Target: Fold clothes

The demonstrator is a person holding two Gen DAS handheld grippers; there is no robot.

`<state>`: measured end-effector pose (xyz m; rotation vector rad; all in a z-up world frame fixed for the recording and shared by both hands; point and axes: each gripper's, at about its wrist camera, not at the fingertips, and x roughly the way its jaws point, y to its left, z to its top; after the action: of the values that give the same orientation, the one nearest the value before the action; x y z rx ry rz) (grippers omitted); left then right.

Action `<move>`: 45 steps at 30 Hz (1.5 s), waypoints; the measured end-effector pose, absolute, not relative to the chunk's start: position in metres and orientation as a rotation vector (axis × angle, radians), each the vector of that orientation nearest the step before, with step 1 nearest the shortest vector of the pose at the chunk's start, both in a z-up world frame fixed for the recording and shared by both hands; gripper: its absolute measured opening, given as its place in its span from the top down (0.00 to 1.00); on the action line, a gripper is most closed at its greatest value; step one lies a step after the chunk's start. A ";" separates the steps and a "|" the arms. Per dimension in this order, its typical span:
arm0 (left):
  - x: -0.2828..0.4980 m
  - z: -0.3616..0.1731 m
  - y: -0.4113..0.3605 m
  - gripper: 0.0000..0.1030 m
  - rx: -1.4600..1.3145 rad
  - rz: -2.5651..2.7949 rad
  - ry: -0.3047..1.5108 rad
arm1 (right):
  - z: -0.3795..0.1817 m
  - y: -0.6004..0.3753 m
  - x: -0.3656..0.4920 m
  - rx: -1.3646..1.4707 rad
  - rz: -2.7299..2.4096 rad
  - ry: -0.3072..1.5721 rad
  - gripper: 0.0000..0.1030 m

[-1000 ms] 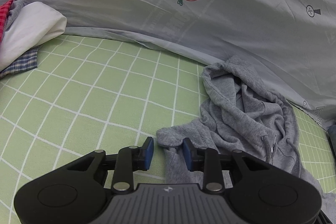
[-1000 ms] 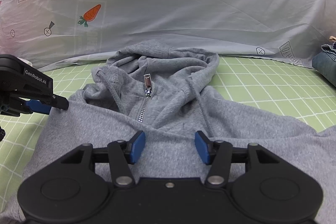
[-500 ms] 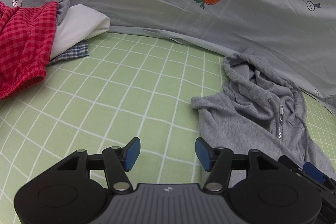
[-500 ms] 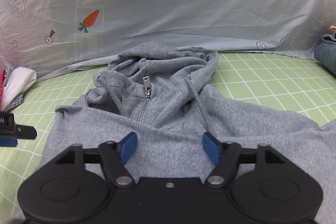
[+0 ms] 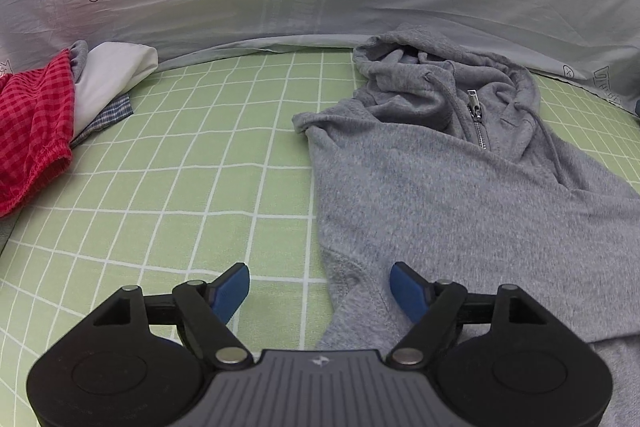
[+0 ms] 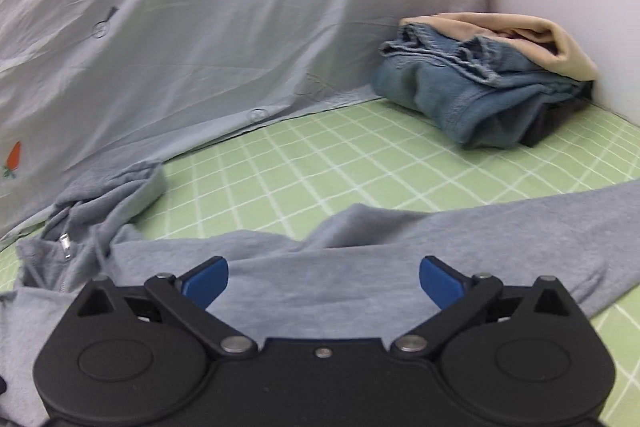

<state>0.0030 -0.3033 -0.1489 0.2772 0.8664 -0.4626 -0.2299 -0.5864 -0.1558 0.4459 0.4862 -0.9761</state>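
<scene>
The grey zip hoodie (image 5: 460,195) lies face-up on the green checked sheet (image 5: 180,187), its sleeve (image 6: 460,239) stretching rightward under the spread, empty right gripper (image 6: 324,277); the left gripper (image 5: 320,287), jaws just widened, straddles the left armpit seam.

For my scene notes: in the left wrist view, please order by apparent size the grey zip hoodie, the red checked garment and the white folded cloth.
1. Grey zip hoodie
2. Red checked garment, partly cut off by the frame
3. White folded cloth
</scene>
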 end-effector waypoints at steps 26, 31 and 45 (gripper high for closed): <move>0.003 -0.167 -0.300 0.00 0.228 -0.396 0.863 | -0.152 -0.608 -0.267 0.389 -0.986 0.577 0.98; 0.002 -0.170 -0.296 0.00 0.209 -0.416 0.848 | -0.132 -0.575 -0.236 0.340 -0.864 0.529 0.99; 0.000 -0.172 -0.293 0.00 0.196 -0.434 0.821 | -0.153 -0.437 -0.125 0.352 -0.283 0.693 0.98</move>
<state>0.0004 -0.2931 -0.1723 0.1959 0.8211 -0.4340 -0.1254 -0.4371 -0.1528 0.3522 0.6931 -0.2832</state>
